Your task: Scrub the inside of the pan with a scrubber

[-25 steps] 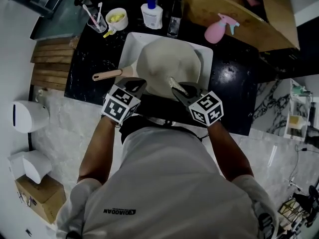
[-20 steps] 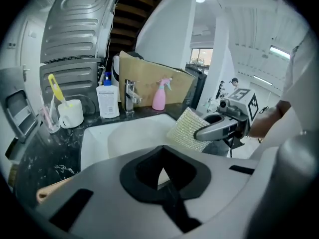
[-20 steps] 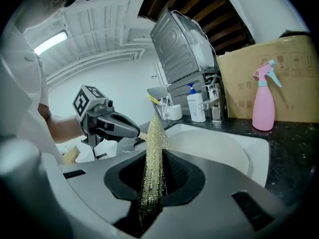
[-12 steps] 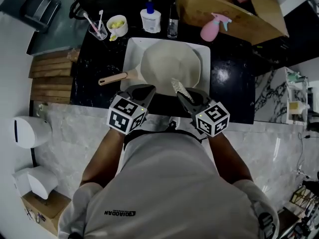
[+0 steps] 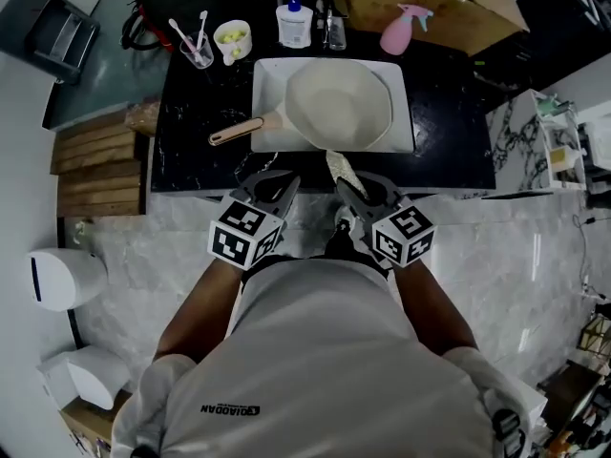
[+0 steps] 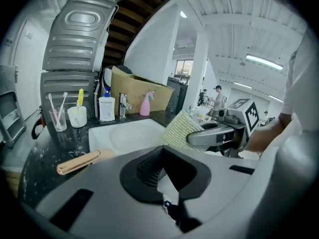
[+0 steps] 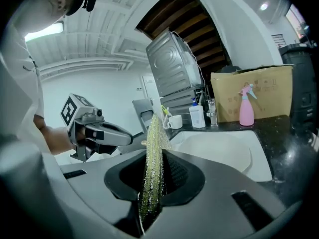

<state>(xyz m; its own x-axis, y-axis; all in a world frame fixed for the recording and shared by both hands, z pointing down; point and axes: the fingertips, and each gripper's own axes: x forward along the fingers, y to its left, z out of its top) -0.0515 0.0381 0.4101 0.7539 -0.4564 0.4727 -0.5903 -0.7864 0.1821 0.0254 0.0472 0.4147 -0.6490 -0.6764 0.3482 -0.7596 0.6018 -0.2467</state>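
Two grippers, both hanging close to the person's body, just off the front edge of the black surface (image 5: 449,113). The right gripper (image 5: 346,185) has its jaws clamped on the scrubber (image 5: 339,170), a flat sparkly yellowish pad standing on edge between them. The left gripper (image 5: 279,189) has its jaws shut together with nothing in them.

The pan (image 5: 339,105) sits open side up in the white sink (image 5: 263,84) in the middle of the surface, and its handle (image 5: 234,132) sticks out past the sink's left rim. The scrubber isn't touching the pan, and nothing's steadying the handle.

Progress-wise, the scrubber's in hand and that's about it. The pan's inside looks pale and plain, so I can't tell if it's been scrubbed. My guess is the real scrubbing is still to do.
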